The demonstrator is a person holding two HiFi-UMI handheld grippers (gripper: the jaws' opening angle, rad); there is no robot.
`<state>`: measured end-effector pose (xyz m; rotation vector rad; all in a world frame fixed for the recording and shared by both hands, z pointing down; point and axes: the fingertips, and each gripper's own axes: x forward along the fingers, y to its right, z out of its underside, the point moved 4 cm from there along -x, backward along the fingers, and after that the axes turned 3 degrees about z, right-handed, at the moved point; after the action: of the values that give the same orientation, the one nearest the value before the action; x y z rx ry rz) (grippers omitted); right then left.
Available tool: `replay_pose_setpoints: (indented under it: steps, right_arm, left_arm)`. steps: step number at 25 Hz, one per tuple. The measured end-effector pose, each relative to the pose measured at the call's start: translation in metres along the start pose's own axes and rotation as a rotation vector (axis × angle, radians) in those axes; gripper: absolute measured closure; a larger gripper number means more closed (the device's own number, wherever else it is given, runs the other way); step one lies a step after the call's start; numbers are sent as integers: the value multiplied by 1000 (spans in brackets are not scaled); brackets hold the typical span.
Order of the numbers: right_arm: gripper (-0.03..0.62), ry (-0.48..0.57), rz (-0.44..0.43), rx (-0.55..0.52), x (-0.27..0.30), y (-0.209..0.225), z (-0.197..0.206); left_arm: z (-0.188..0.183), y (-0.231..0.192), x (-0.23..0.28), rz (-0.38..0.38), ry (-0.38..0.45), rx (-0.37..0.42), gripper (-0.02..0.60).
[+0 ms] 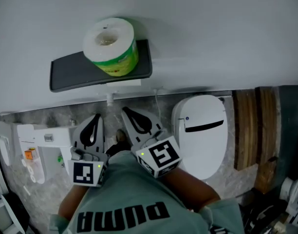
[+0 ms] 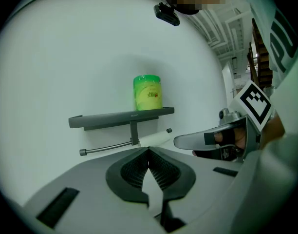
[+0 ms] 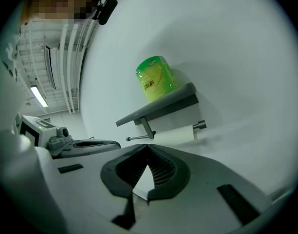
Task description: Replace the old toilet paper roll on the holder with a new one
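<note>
Approach is the step in hand, by my reading: nothing of the swap is done yet. The old roll (image 3: pixel 173 136) is still on the holder's bar (image 2: pixel 105 147), and the new roll (image 1: pixel 110 45), in its green wrapper, is still on the dark shelf (image 1: pixel 66 74) above.

The left gripper (image 1: pixel 96 118) and the right gripper (image 1: pixel 128 113) are held side by side close to the person's chest, well apart from the wall and pointing at the holder. Each gripper view shows ribbed pads meeting at the tip with nothing between them, so both are closed and empty.

The old roll looks thin and nearly spent. It lies with its long axis level, parallel to the wall, on the arm of the bar to the right of the centre post, and a small end cap (image 3: pixel 200 126) closes that arm. The arm to the left of the post is bare.

The new roll stands on end on the right half of the shelf, long axis upright, core hole facing up.

The next move probably calls for one gripper to open, reach under the shelf, and take the old roll across its width. It can then slide along the bar and off at the capped end. The new roll must be tipped from upright to level before threading.

A white toilet (image 1: pixel 202 130) sits below right.
</note>
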<state>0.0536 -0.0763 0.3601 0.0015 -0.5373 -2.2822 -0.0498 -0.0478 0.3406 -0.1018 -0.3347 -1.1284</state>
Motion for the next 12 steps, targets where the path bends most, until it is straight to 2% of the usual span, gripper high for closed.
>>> replay_pose_setpoints:
  steps: [4, 8, 12]
  right_arm:
    - [591, 9, 4, 74, 5, 5, 11]
    - [591, 31, -18, 191, 11, 7, 15]
    - [589, 32, -9, 283, 18, 13, 18]
  left_arm:
    - [-3, -5, 10, 40, 4, 35, 578]
    - [0, -8, 16, 72, 1, 17, 578]
    - [4, -16, 20, 83, -29, 44, 578]
